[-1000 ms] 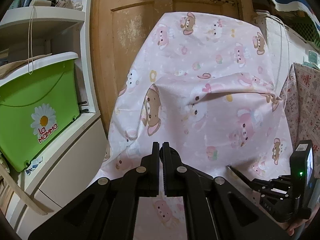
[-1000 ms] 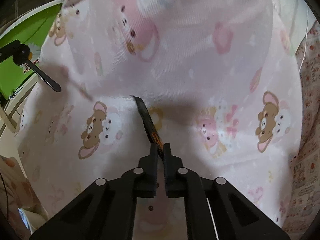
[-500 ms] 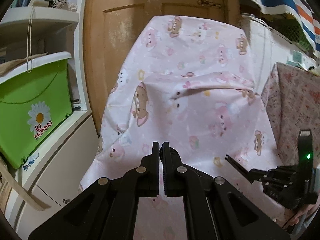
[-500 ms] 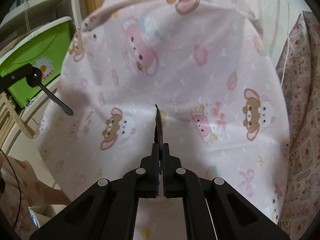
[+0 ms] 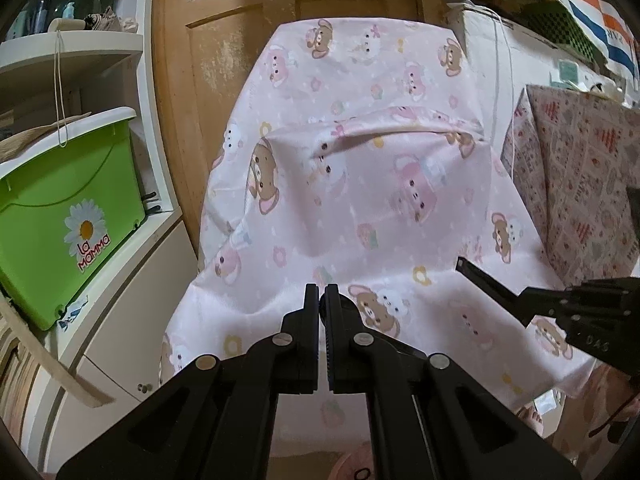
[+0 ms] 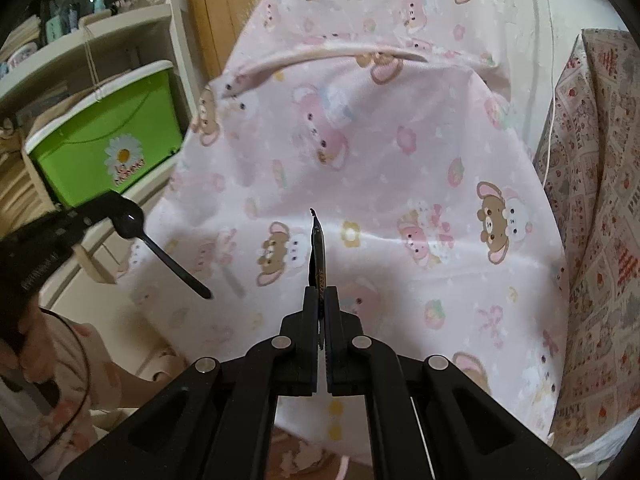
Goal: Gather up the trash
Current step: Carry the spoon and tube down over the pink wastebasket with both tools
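Right wrist view: right gripper (image 6: 321, 294) is pinching a dark wrapper strip (image 6: 318, 248) above the pink sheet (image 6: 400, 200).
Same view, left: left gripper (image 6: 120, 216) is gripping a black spoon (image 6: 168, 260).
Left wrist view: left gripper (image 5: 322, 294) is showing clenched, its spoon hidden; right gripper (image 5: 464, 266) is showing at right.

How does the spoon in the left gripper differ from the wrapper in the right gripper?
The spoon is rigid plastic; the wrapper is a thin crumpled strip with orange print. The spoon is held by its bowl, handle slanting down; the wrapper points straight ahead. Both are dark and clamped.

Pink bear-print cloth (image 5: 360, 200) fills centre; green bin (image 5: 68, 216) on white shelf (image 5: 132, 264) left; wooden door (image 5: 224, 40) behind, top.
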